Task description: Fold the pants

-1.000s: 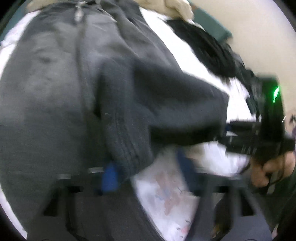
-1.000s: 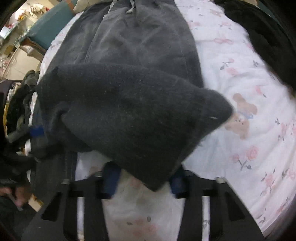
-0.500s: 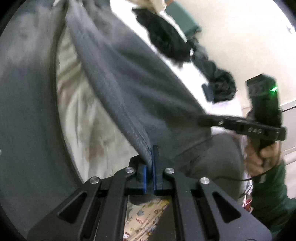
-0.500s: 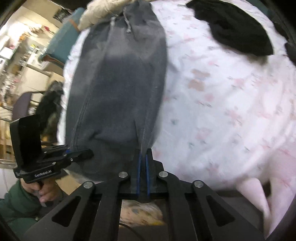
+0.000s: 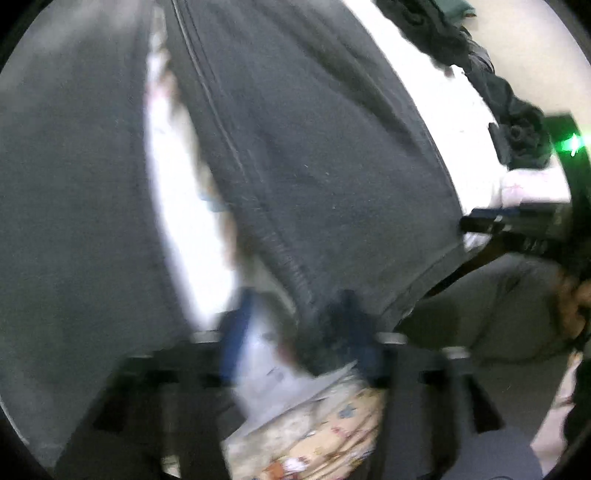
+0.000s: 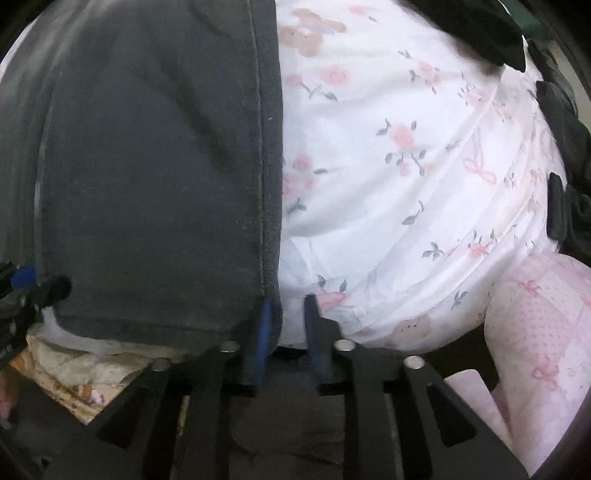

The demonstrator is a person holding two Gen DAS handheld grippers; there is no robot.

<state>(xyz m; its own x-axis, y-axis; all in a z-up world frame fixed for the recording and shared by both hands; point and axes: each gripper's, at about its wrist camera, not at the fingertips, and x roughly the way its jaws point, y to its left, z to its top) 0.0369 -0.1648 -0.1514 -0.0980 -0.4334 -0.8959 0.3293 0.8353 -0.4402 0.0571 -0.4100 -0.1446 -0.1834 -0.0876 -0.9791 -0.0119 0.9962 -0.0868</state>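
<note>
You are working in a home bedroom: a bed spread with a white sheet printed with pink flowers and teddy bears, a pink bow-patterned pillow at its edge, and dark clothes heaped along the plain wall.

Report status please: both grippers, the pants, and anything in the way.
Left gripper open, jaws just opening, pants hem between them. Right gripper open, just released. Pants flat on floral sheet. Black clothes lie clear.
</note>
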